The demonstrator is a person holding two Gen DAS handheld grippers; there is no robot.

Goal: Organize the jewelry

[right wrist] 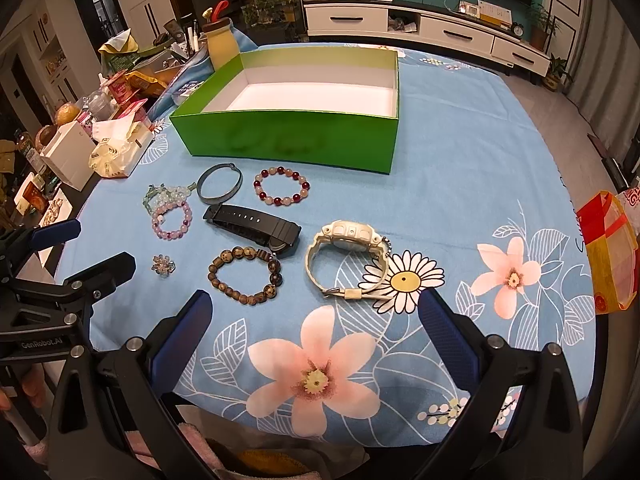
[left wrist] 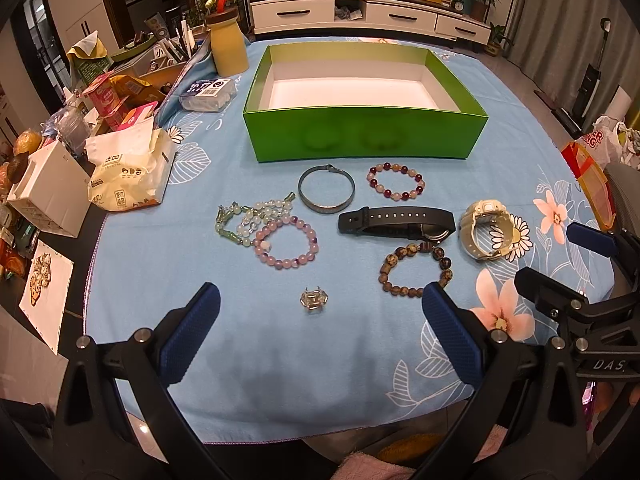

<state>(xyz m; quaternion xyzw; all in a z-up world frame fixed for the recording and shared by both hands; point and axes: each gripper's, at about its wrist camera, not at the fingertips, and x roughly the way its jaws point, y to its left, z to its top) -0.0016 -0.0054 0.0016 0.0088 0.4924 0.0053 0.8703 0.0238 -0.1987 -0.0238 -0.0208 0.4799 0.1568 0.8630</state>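
Observation:
An empty green box with a white inside stands at the back of the blue flowered cloth. In front of it lie a metal bangle, a red and white bead bracelet, a pink bead bracelet, a green and white bead strand, a black watch, a cream watch, a brown bead bracelet and a crystal brooch. My left gripper is open above the brooch. My right gripper is open near the cream watch.
Tissue packs, snack boxes and a yellow bottle crowd the table's left side. A red and yellow bag stands at the right edge. A white TV cabinet lies beyond the table.

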